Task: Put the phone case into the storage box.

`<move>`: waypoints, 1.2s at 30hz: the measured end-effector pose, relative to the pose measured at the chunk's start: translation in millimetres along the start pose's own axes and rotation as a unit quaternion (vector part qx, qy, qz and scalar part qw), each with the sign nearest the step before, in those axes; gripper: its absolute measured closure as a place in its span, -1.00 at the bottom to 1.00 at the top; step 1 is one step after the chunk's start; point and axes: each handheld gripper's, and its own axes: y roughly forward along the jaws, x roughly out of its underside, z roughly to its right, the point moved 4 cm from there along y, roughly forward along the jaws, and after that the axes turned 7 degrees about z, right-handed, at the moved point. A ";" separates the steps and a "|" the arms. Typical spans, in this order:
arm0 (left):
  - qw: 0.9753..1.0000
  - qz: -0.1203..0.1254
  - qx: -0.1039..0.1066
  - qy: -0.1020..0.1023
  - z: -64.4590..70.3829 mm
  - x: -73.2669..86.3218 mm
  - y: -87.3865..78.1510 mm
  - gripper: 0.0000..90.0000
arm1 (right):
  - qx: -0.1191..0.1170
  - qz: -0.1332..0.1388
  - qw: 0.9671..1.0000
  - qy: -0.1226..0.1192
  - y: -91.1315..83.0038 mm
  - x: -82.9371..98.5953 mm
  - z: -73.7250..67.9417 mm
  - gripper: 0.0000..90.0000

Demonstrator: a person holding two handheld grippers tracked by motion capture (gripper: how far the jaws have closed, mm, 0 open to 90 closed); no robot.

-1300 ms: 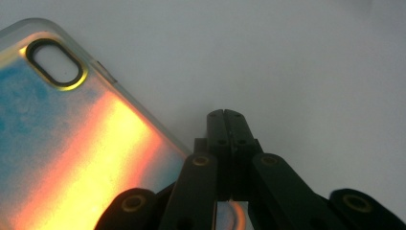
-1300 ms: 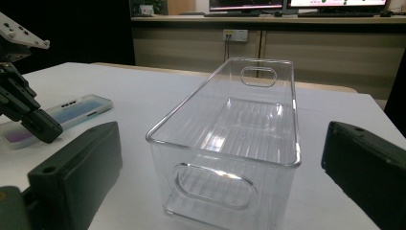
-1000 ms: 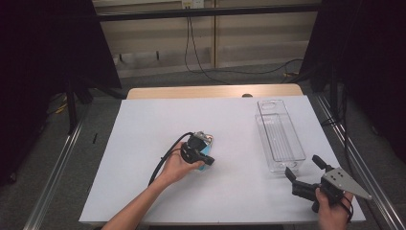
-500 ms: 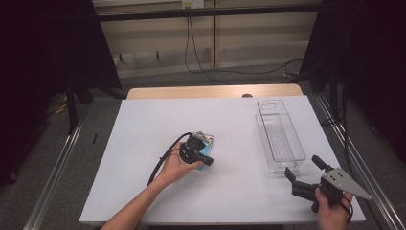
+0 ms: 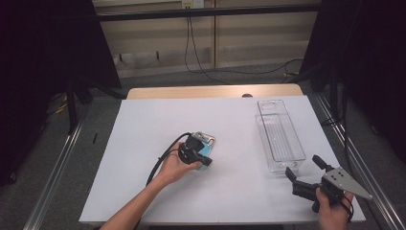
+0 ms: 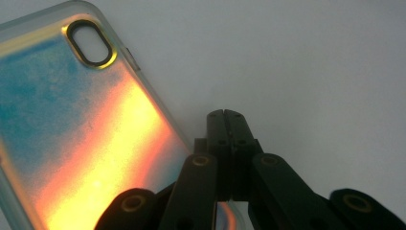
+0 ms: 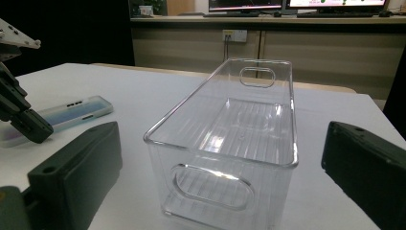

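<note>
Phone case lies just left of the closed left tongs; bin waits far right

The phone case [image 5: 205, 146] lies flat on the white table [image 5: 143, 191], near the middle and a little toward the near edge. Its long axis runs from near-left to far-right in the high view. In the left gripper view the case [image 6: 72, 134] shows its camera cut-out at the far end and a blue-to-orange sheen on its back.

The left gripper [image 5: 195, 154] rests at the near end of the case, held in the left hand [image 5: 174, 166]. In the left gripper view its jaws are pressed together, tip against tip, with nothing between them. The case edge passes just to the left of the jaws and beneath the linkage. Contact between jaw tips and case cannot be confirmed.

The right gripper [image 5: 304, 175] is held at the near right corner of the table, jaws spread wide and holding nothing. It points at the near end wall of the clear bin [image 5: 280, 136], which stands upright and empty, long axis running near to far. In the right gripper view the bin [image 7: 230, 139] sits between the two spread jaws but well ahead of them.

Judgement: the left gripper is by far the nearer to the case. To grasp the case, the jaws need to open and shift sideways over its long edge. The bin is well apart, to the right.
</note>
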 end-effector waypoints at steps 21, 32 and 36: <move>1.000 0.005 -0.001 0.001 -0.1 3.0 -6.1 1.00 | 0.000 0.001 1.000 0.000 -0.6 -0.5 -0.3 -1.00; 0.999 0.045 -0.002 0.009 2.2 1.2 -16.2 1.00 | 0.000 0.002 1.000 -0.001 -0.9 -0.7 -0.2 -1.00; 0.998 0.062 -0.004 0.020 5.0 -0.5 -21.7 0.95 | 0.001 0.002 1.000 -0.001 -1.1 -0.8 0.6 -1.00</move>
